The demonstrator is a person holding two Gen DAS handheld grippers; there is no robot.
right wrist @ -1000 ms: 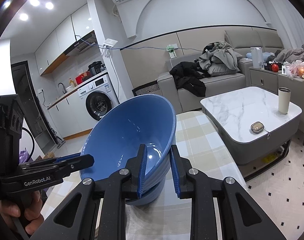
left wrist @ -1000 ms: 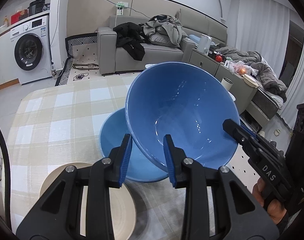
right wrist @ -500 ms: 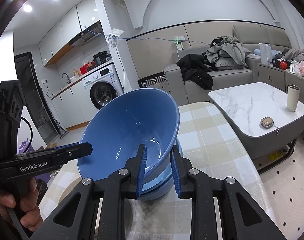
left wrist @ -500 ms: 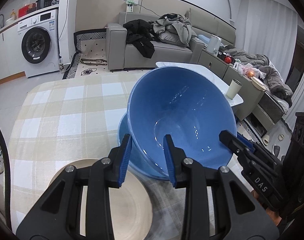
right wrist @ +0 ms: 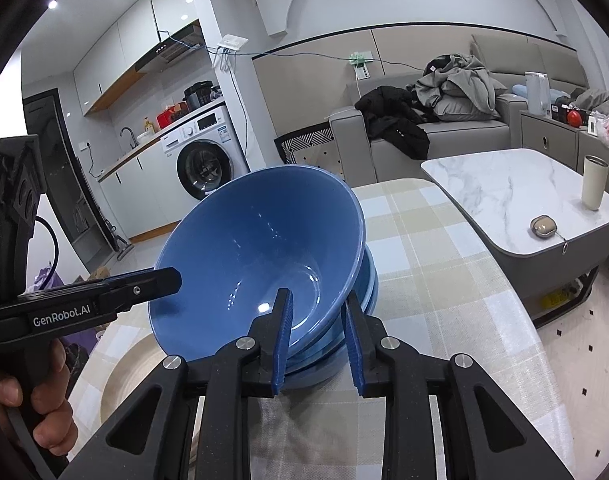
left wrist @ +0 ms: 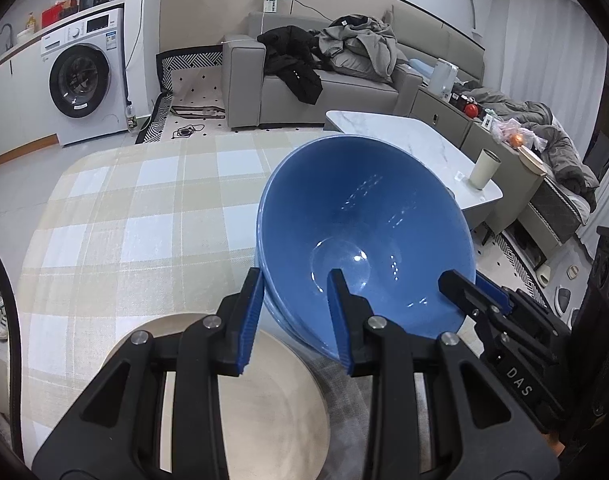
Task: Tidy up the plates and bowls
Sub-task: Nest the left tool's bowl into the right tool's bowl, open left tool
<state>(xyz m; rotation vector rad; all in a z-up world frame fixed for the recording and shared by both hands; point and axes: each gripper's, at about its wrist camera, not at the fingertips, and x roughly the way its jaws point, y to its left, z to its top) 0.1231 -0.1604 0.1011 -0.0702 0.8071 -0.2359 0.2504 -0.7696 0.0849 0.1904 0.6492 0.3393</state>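
Both claws are clamped on the same big blue bowl [left wrist: 364, 240], the left gripper [left wrist: 296, 312] pinching the near rim with one pad inside and one outside, and the right gripper [right wrist: 316, 328] biting the rim on the opposite side the same way, though its jaws look to be easing off a touch. Widest thing in view is the checked tablecloth [left wrist: 144, 220] covering the table, and right on it sits the beige plate [left wrist: 272, 400], just beside the bowls and partly under the left claw. Next down in size, the held bowl is tilted, its mouth tipped toward the cameras, and it is nesting into a lighter blue bowl [right wrist: 368, 276] that rests on the cloth underneath; whether it is fully seated I cannot tell. Now, handling: this looks like glazed ceramic, so stiff, fairly heavy, slick under the pads and quick to chip if it drops onto its partner. The rim is the only real purchase, a pad each side of the wall, and two opposing grips keep that weight from swinging. Smallest of all, a hand [right wrist: 36, 412] wraps the left gripper's handle.
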